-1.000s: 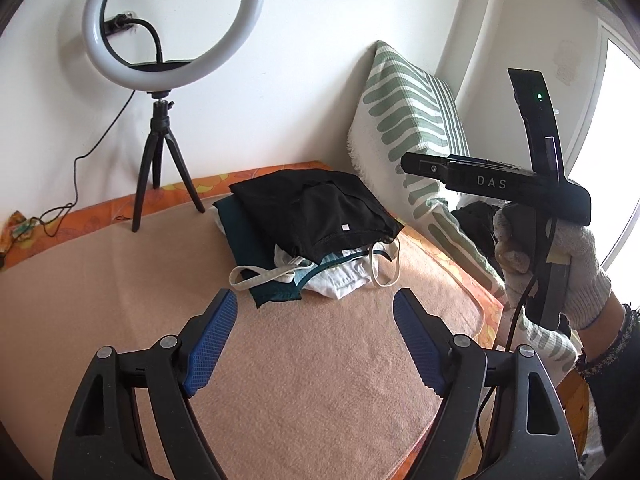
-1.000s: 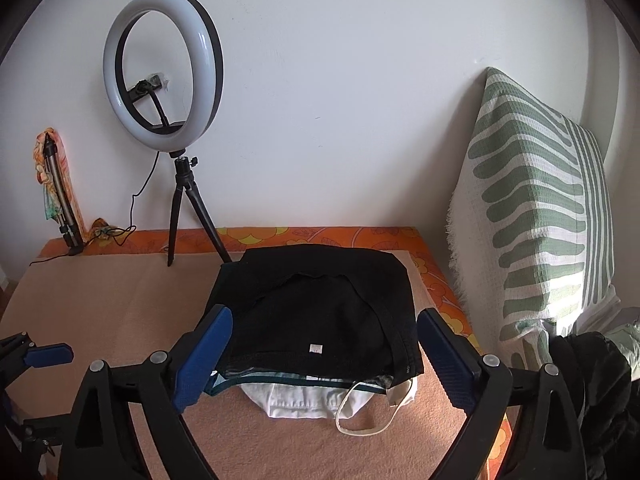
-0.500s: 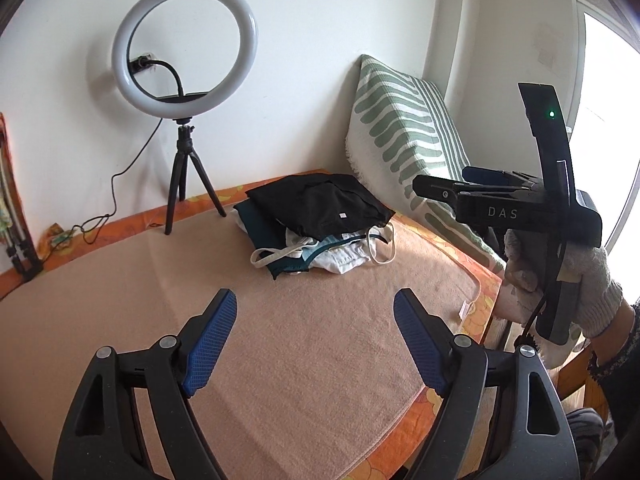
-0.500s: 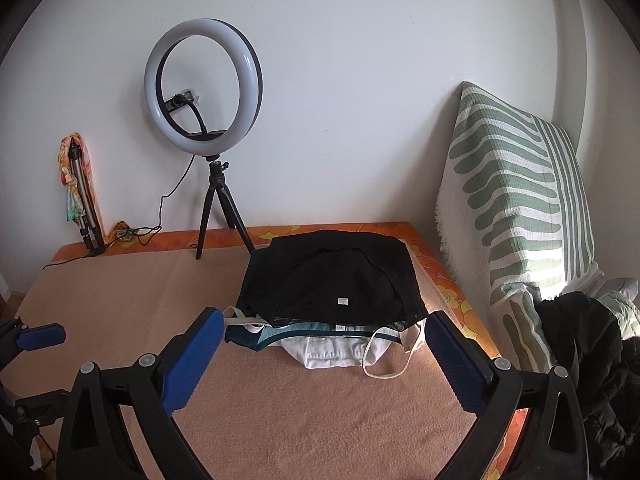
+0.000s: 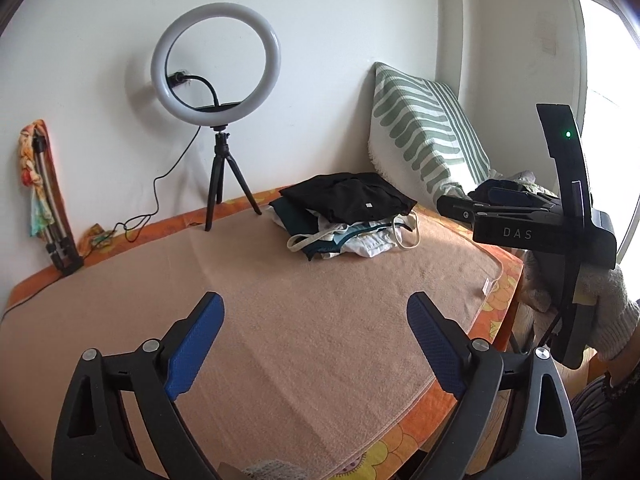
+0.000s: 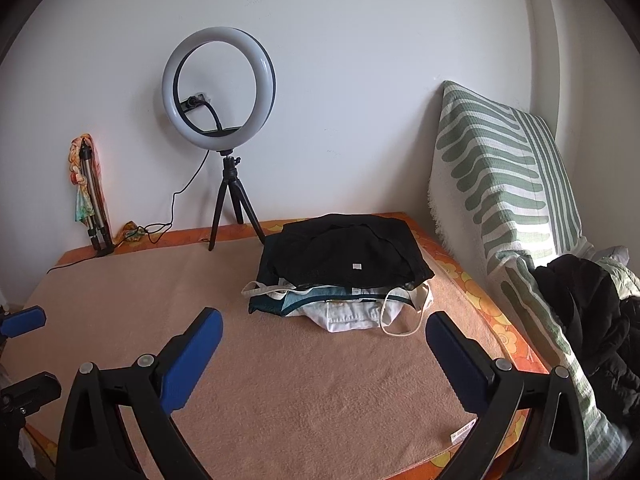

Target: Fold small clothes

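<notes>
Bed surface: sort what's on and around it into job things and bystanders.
For the job:
- pile of small clothes, black garment on top
- left gripper, opening, nothing between its fingers
- right gripper, open, empty

Just lying about:
- ring light
- striped pillow
- dark jacket

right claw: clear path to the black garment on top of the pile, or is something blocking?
Probably yes. The right claw is open and empty, with only bare tan blanket between it and the black garment, which lies uncovered on top of the pile. The striped pillow stands off to one side.
</notes>
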Demonstrator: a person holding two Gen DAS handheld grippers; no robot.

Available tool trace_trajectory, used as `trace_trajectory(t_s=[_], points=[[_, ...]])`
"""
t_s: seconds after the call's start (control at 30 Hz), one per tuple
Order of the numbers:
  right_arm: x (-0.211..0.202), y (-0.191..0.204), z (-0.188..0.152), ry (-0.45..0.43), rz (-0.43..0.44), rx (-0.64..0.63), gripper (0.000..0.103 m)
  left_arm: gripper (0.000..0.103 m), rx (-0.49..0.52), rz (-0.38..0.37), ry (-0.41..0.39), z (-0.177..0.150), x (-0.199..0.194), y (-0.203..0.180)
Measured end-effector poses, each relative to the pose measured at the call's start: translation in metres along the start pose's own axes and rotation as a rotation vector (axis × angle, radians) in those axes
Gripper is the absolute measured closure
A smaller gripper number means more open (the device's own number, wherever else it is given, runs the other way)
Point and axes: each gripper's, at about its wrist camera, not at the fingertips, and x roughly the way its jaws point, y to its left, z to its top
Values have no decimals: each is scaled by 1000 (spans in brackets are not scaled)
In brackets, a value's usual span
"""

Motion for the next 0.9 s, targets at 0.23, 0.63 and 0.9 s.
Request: trace_trajectory(t_s=[0.23, 0.63, 0.9], points=[[7, 4, -15, -3, -6, 41, 0, 10, 1, 45, 34, -11, 3, 3], [26, -1, -26, 23, -42, 66, 0, 9, 45, 57, 43, -24, 2, -4], [30, -9, -26, 29, -61, 83, 0, 9, 54, 62, 35, -24, 0, -5]])
